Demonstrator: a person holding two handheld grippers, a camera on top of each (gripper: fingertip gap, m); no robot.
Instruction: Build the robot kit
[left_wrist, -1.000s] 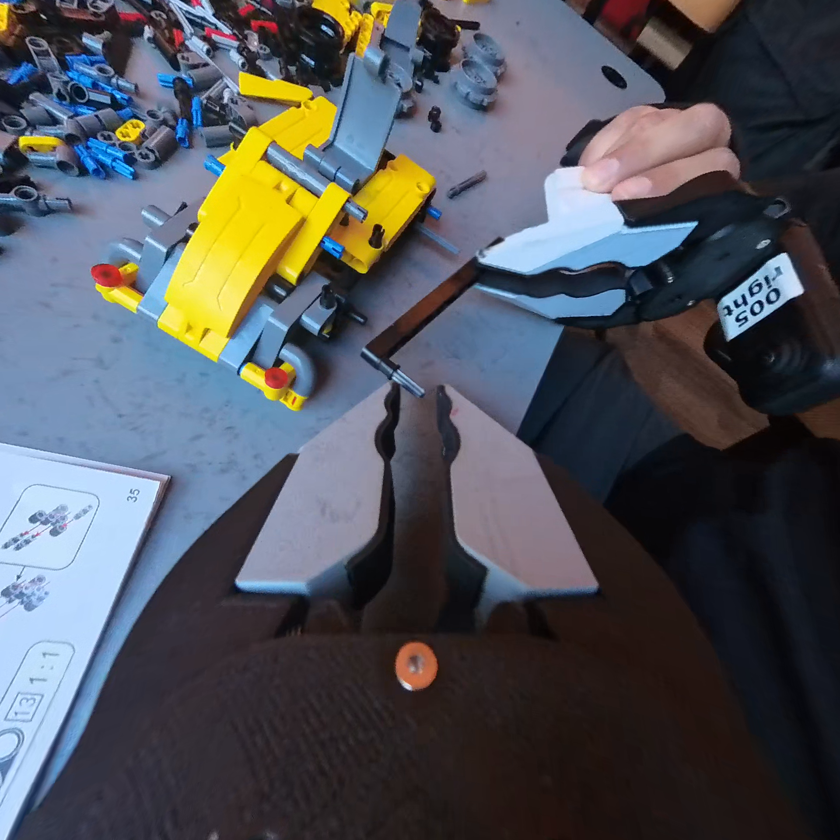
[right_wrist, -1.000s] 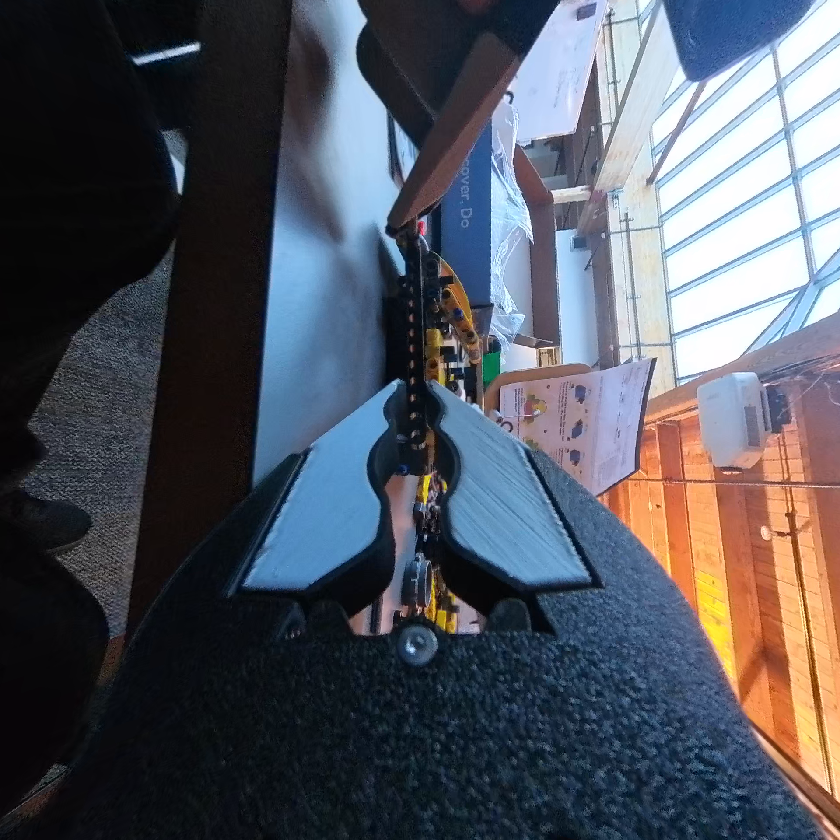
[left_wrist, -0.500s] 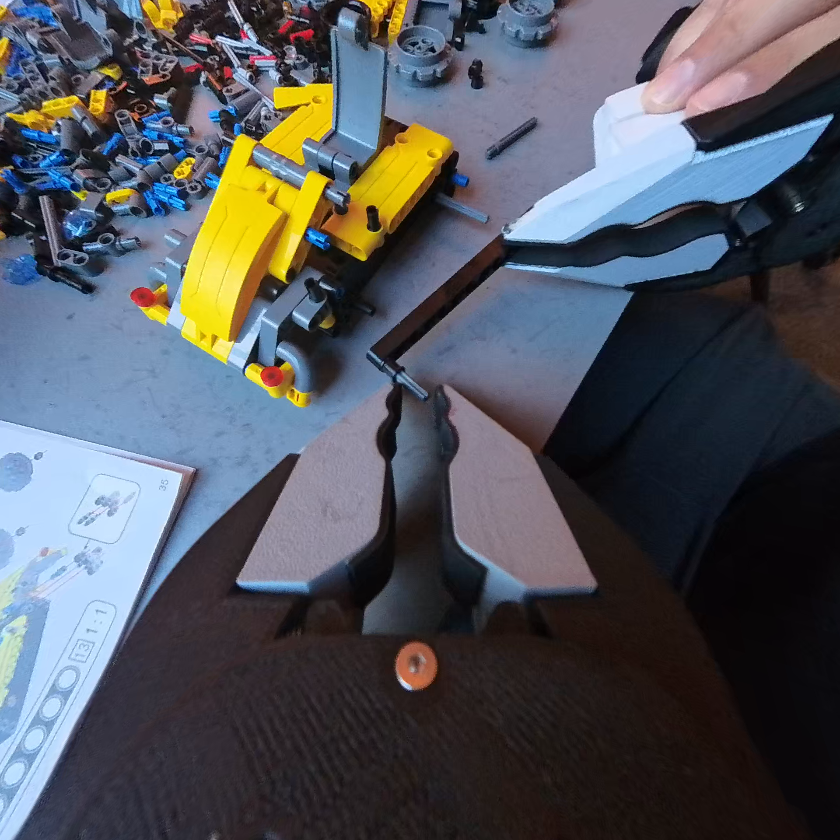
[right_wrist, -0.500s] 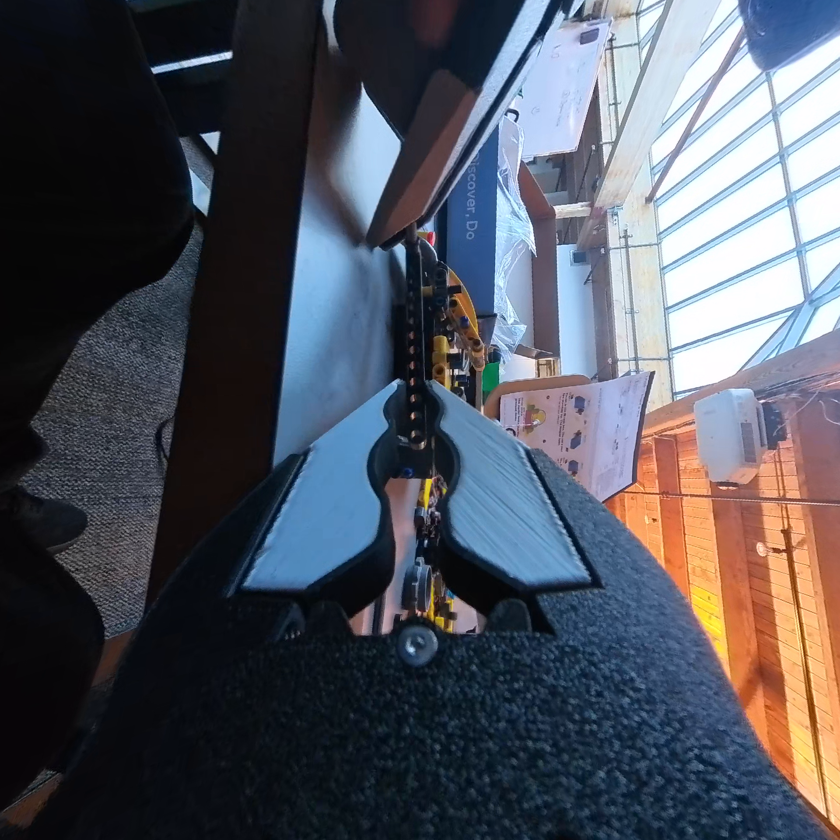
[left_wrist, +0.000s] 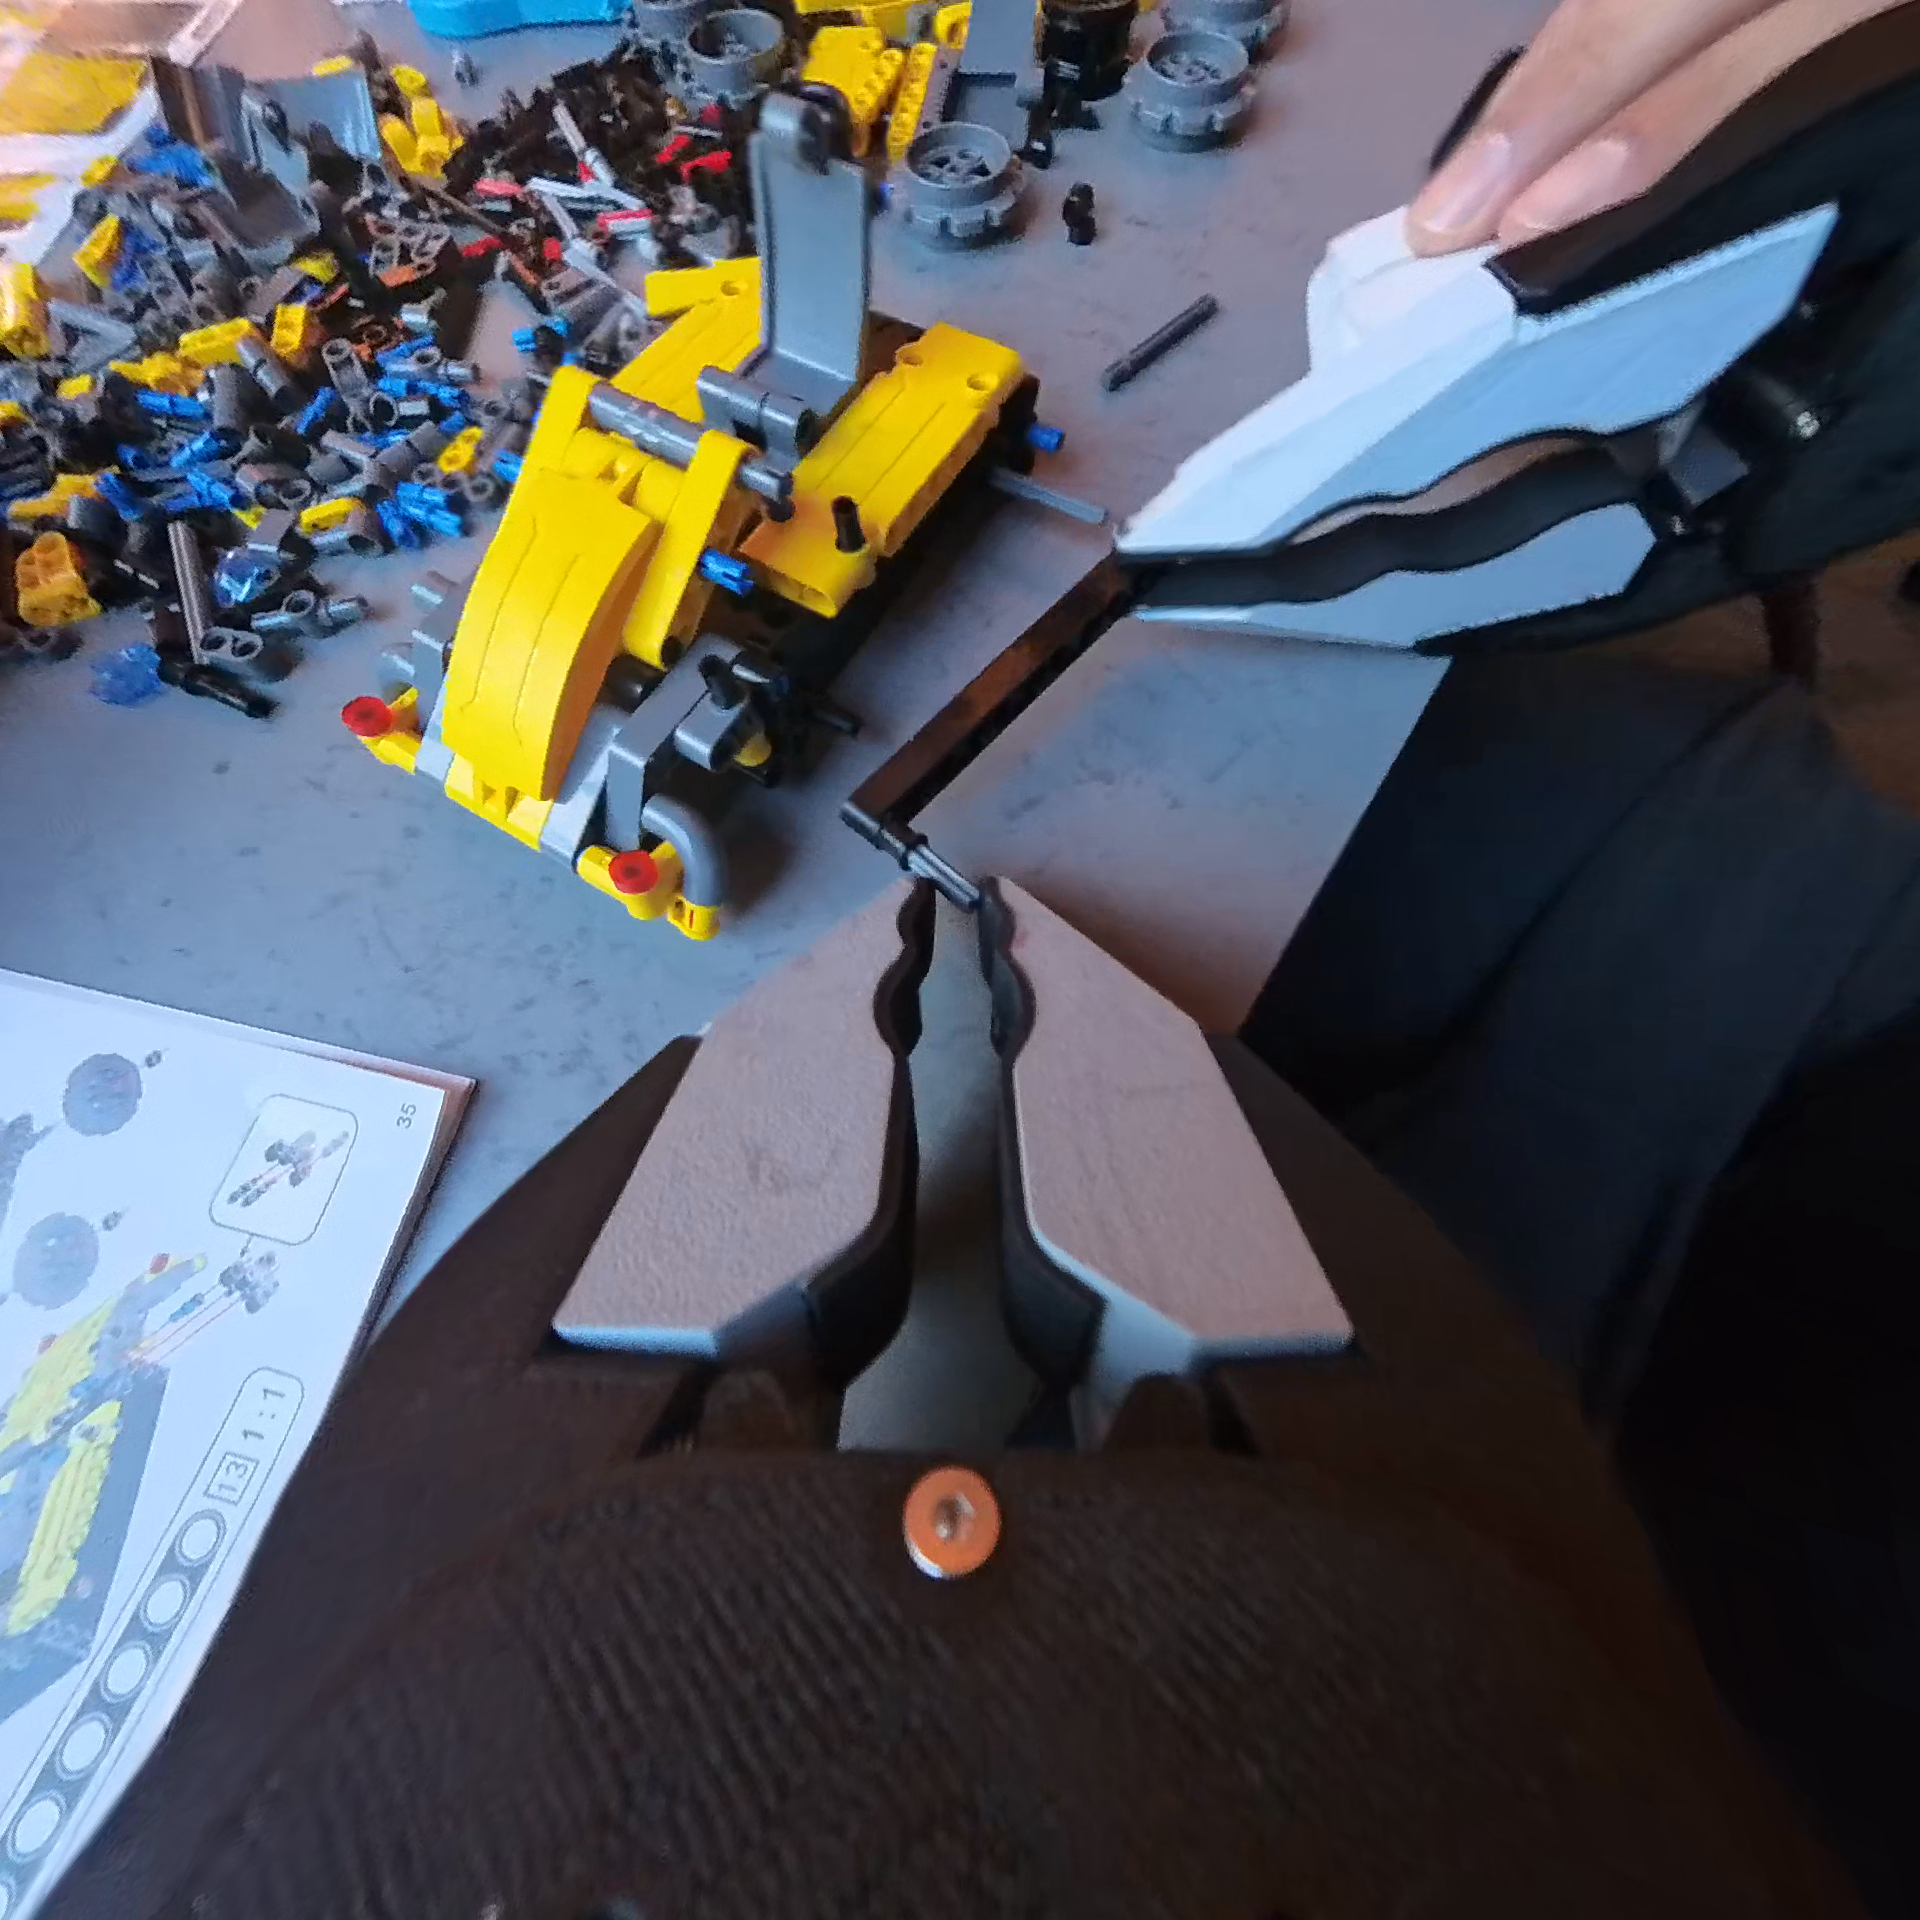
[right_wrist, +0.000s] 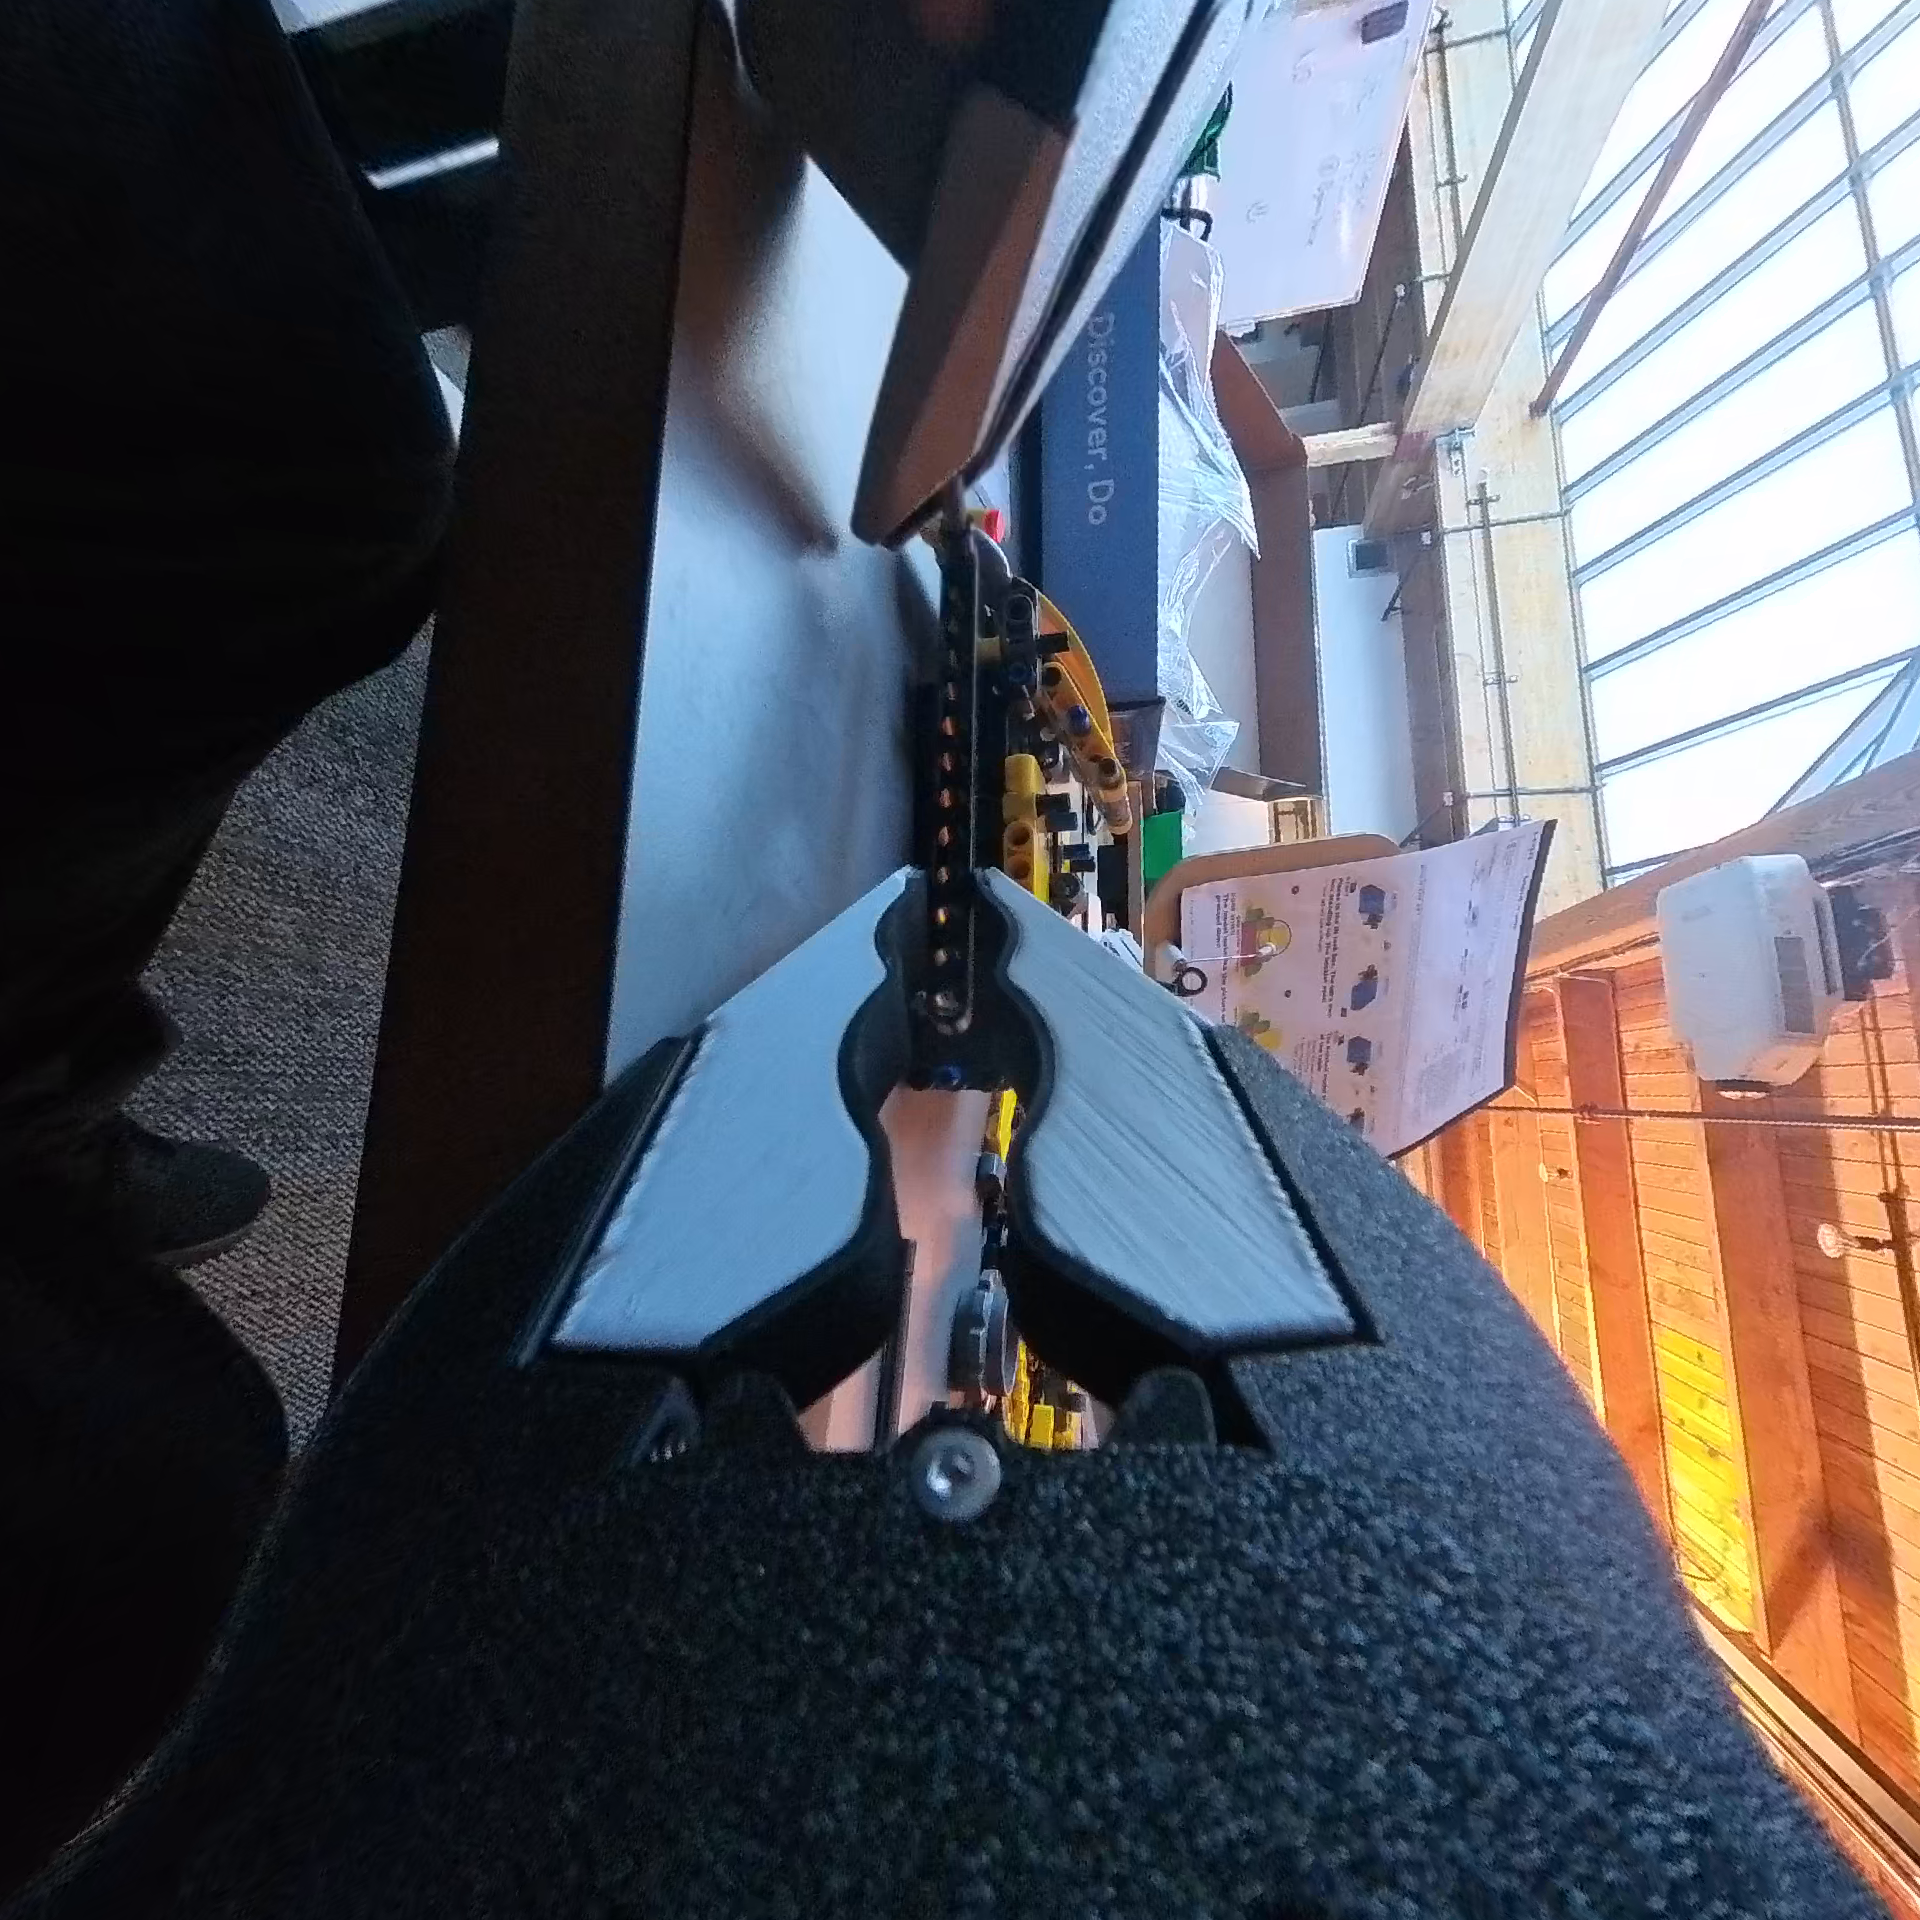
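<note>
Between right gripper (right_wrist: 951, 904) fingers: slim perforated black beam (right_wrist: 948, 769).

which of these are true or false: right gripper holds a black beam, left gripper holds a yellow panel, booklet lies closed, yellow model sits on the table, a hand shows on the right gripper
1. The right gripper is shut on the black beam. True.
2. The left gripper holds a yellow panel. False: its tips are at a small dark pin on the beam's end.
3. The booklet lies closed. False: it lies open.
4. The yellow model sits on the table. True.
5. A hand shows on the right gripper. True.
</note>
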